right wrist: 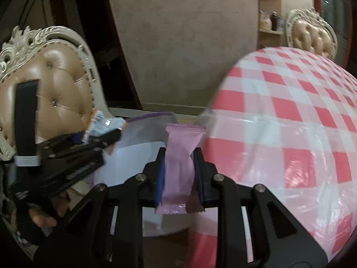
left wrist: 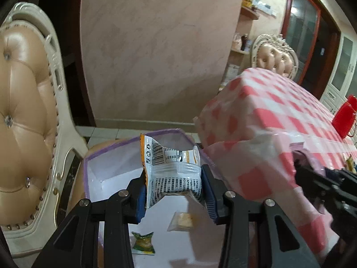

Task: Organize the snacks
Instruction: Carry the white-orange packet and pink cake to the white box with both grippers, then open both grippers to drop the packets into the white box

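We see the left gripper [left wrist: 173, 187] clamped on a white snack packet [left wrist: 171, 169] above the white box [left wrist: 107, 174]. The right gripper [right wrist: 179, 174] pinches pink wrappers [right wrist: 178, 167] beside the checked tablecloth [right wrist: 290, 111]. In the box lie a green packet [left wrist: 142, 243] and a clear one [left wrist: 181, 221].

White-orange snack packet [left wrist: 173, 174] above purple-rimmed box [left wrist: 107, 154]; pink wrapped bar [right wrist: 178, 167] upright.

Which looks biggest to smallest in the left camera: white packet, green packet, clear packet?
1. White packet, though it's held closest to the camera, which inflates it.
2 and 3. Green packet and clear packet in the box look alike; no ranking.
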### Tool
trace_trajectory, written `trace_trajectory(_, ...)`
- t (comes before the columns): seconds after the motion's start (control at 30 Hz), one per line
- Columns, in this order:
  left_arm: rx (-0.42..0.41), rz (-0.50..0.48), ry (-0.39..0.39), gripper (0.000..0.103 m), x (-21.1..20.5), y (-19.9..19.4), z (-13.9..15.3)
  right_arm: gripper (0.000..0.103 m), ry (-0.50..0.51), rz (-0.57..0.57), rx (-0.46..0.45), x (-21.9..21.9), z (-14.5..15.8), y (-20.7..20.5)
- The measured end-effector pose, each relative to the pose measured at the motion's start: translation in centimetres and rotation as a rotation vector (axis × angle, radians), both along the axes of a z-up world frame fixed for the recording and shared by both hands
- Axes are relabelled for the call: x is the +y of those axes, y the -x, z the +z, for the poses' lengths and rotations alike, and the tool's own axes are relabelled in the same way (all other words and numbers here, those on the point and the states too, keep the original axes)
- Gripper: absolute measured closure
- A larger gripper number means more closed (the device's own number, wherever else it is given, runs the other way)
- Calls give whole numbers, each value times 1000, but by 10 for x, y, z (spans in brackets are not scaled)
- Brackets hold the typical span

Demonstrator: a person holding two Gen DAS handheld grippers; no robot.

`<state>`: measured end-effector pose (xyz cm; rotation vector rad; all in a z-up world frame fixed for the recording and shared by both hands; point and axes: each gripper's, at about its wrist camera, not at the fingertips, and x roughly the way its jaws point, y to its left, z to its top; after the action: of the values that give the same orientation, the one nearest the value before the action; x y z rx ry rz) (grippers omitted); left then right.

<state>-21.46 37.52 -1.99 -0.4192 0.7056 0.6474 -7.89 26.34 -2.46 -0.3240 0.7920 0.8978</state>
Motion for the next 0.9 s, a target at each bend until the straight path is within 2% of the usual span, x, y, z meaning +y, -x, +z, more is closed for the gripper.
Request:
trace_trajectory(0.33,87,70,19,59,28,10,-29,75,47,102,7,40,-17,24)
trace_trajectory(0.63,114,125,52,59,48,22,-42,73,102,144,13,62,-35,32)
trace_trajectory(0.7,131,138,47,55,51,23,-43,73,111,146,5,65,-37,33)
trace_trajectory(0.73,146,143,46,50,51,22,-45,73,120,149,1,67,-39,34)
trace_trajectory(0.77,158,151,48,38,52,22,-46,71,130,150,-2,68,-40,34)
trace_trajectory(0.8,167,160,48,34,53,21,-48,65,136,148,-7,69,-41,34)
trace_trajectory(0.83,169,172,41,30,52,22,-49,60,142,143,-12,70,-41,34)
trace_trajectory(0.9,175,190,26,30,52,22,-48,41,124,140,-12,67,-38,33)
